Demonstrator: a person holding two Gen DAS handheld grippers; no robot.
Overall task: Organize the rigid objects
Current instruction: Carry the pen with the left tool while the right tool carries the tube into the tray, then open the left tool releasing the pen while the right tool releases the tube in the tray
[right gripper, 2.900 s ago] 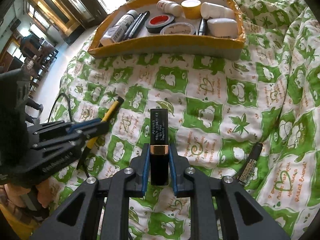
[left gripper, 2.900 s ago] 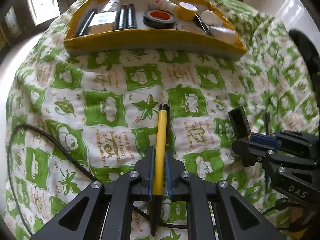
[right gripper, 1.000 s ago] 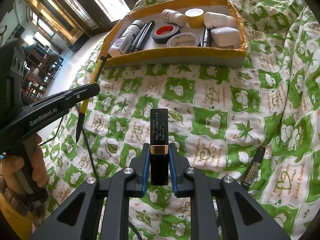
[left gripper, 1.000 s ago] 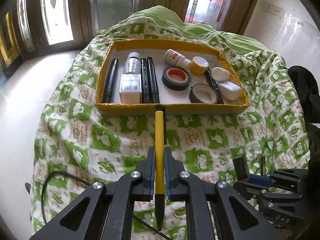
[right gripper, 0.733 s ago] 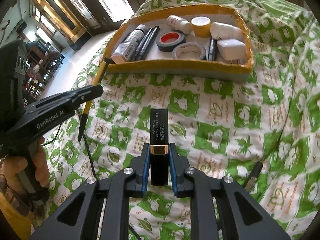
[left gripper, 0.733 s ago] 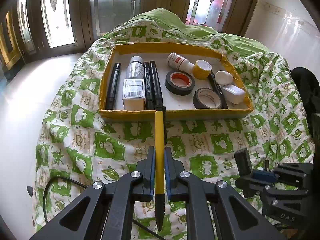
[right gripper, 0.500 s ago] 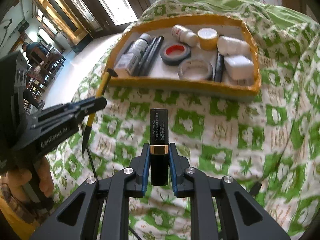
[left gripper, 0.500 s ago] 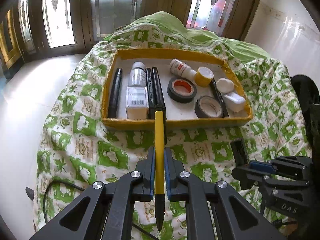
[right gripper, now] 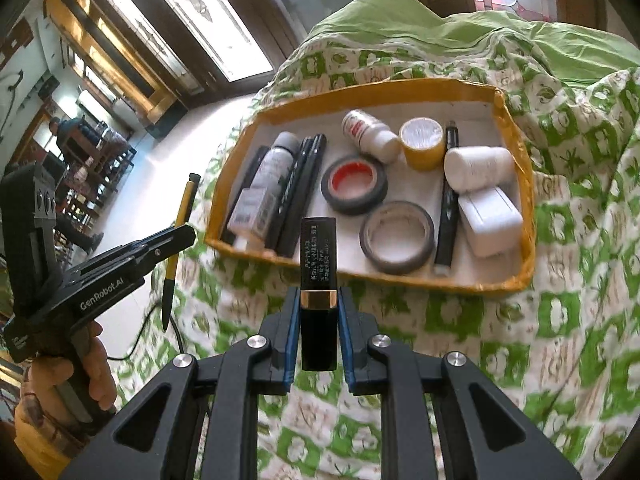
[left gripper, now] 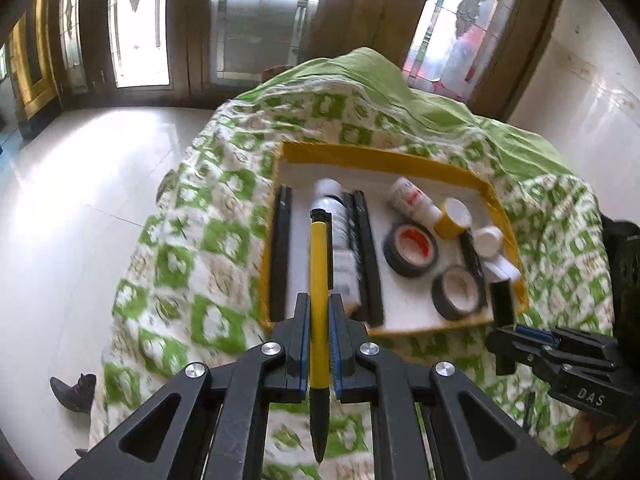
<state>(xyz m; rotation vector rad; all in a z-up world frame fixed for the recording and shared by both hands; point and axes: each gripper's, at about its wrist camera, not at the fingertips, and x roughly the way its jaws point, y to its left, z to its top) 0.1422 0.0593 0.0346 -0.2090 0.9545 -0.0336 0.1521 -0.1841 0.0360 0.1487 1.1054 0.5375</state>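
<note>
My left gripper (left gripper: 319, 312) is shut on a yellow pen (left gripper: 319, 280) with a black tip, held above the near left part of the yellow-rimmed tray (left gripper: 384, 156). My right gripper (right gripper: 319, 308) is shut on a black lipstick tube (right gripper: 318, 264) with a gold band, held just in front of the tray's (right gripper: 360, 92) near wall. The tray holds black pens (right gripper: 300, 184), a grey bottle (right gripper: 276, 164), two tape rolls (right gripper: 354, 190), white bottles and a yellow-capped jar (right gripper: 422, 142). The left gripper (right gripper: 176, 240) with the pen (right gripper: 182, 216) shows left in the right wrist view; the right gripper (left gripper: 504, 330) shows right in the left wrist view.
The tray lies on a green and white patterned blanket (right gripper: 560, 320) over a mound. A white tiled floor (left gripper: 72, 200) lies to the left, with a dark shoe (left gripper: 78, 392) on it. Windows and wooden frames stand behind. A black cable (right gripper: 160, 336) runs over the blanket.
Both grippers have risen and moved forward toward the tray, each still holding its object. The left gripper's pen now hangs over the tray's left part; the lipstick tube reaches its near wall.
</note>
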